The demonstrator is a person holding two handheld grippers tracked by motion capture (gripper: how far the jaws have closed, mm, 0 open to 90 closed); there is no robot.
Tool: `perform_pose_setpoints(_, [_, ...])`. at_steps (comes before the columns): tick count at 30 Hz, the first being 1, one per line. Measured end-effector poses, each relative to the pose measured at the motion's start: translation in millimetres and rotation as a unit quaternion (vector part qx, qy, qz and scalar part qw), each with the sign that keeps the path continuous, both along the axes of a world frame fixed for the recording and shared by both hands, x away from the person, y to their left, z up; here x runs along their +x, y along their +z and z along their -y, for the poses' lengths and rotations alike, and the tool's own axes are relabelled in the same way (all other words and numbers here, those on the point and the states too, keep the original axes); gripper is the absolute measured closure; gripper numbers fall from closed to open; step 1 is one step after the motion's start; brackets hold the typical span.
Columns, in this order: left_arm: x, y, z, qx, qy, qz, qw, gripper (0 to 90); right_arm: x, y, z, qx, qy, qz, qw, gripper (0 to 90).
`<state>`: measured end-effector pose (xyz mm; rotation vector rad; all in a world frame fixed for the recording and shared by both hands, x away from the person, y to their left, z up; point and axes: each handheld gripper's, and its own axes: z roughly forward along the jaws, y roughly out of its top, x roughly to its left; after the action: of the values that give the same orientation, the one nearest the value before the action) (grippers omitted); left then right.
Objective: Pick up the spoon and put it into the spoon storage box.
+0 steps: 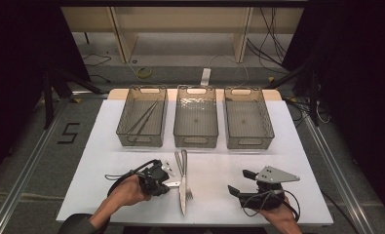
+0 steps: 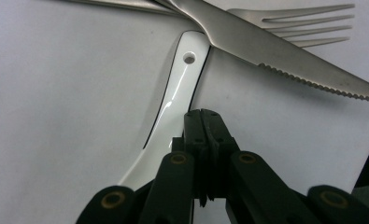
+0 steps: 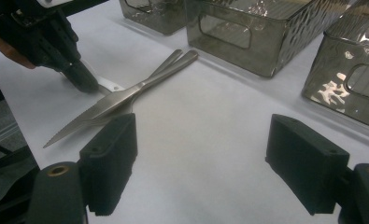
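Observation:
A steel knife [image 1: 182,187] and a fork [image 1: 188,194] lie crossed on the white table, near its front. A white utensil handle [image 2: 184,79] with a hole near its end lies beside them, its end tucked under the knife [image 2: 266,51]. My left gripper [image 1: 167,187] is shut, its tips [image 2: 205,116] down against the right edge of that handle; nothing shows between the jaws. The fork's tines [image 2: 294,23] lie beyond the knife. My right gripper [image 1: 240,182] stands open and empty [image 3: 205,158] to the right of the cutlery, facing the knife [image 3: 121,98].
Three smoky clear bins stand in a row at the back: left [image 1: 141,142], middle [image 1: 196,142], right [image 1: 249,143]. Thin metal sticks [image 1: 144,119] lie in the left bin. Bare table lies between the bins and my grippers.

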<state>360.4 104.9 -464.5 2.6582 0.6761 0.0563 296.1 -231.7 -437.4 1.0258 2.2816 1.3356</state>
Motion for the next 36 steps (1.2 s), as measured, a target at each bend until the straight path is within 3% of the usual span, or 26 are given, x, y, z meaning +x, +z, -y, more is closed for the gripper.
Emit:
perform_pose_setpoints(6, [4.2,-0.1,0.4,0.000,0.011,0.009,0.9999,88.8,0.2,-0.3,-1.3,-0.001,0.000,0.000,1.0000,25.6])
perform_pose_setpoints(12, [1.8,14.1,-1.4,-0.028,0.011,0.022,0.9993,88.6,-0.3,0.1,-1.1,-0.002,-0.002,0.000,1.0000,25.6])
perform_pose_setpoints(16, [5.5,20.2,-5.5,-0.037,0.029,0.034,0.9983,78.2,-0.3,0.2,-1.0,-0.002,-0.002,0.001,1.0000,25.6])
perform_pose_setpoints(19, [11.0,22.0,-5.6,-0.027,0.039,0.043,0.9980,65.9,-0.3,0.1,-1.1,-0.003,-0.003,0.000,1.0000,25.6])
perform_pose_setpoints(23, [16.3,18.3,0.6,0.002,0.042,0.024,0.9988,47.1,-0.3,0.2,-1.0,-0.003,-0.002,0.001,1.0000,25.6])
perform_pose_setpoints(25, [18.2,14.3,2.7,0.008,0.039,0.020,0.9990,42.0,-0.2,0.2,-0.9,-0.003,-0.002,0.001,1.0000,25.6])
perform_pose_setpoints(29, [22.6,7.1,3.7,0.021,0.040,0.008,0.9989,41.1,-0.3,0.1,-1.0,-0.004,-0.003,0.000,1.0000,25.6])
perform_pose_setpoints(36, [24.9,3.0,6.1,0.028,0.033,-0.004,0.9991,50.3,-0.5,0.1,-1.2,-0.005,-0.002,0.002,1.0000,25.6])
